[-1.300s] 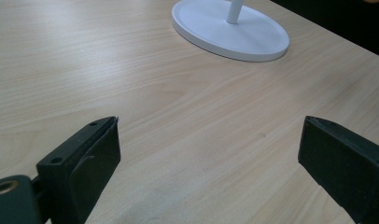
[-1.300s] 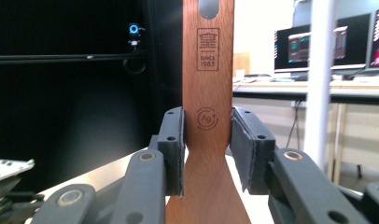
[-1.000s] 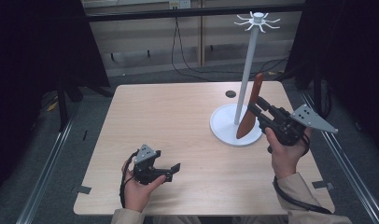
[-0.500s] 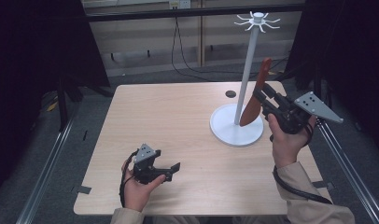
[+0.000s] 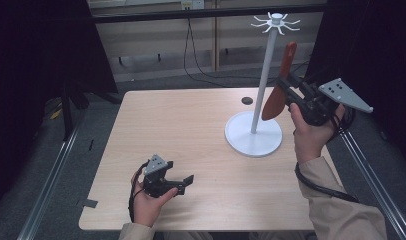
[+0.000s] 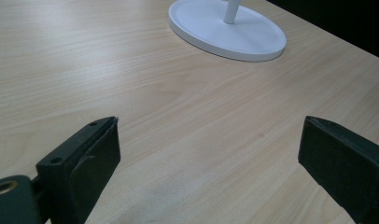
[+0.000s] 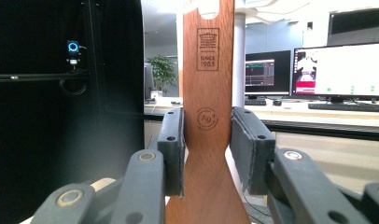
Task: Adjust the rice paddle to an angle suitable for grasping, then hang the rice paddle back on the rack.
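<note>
Spatula [image 5: 280, 85] sits clamped by its handle in my right gripper [image 5: 290, 95], upright beside the stand [image 5: 265, 85] for hanging on its hooks, while my left gripper [image 5: 183, 182] rests on the tabletop [image 5: 191, 130], jaws wide, empty.

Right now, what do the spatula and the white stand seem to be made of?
The spatula looks like wood with a smooth reddish-brown finish: fine grain and burned-in marks show on the handle. The stand is smooth, matte white; it may be painted metal or plastic, I cannot tell which.
</note>
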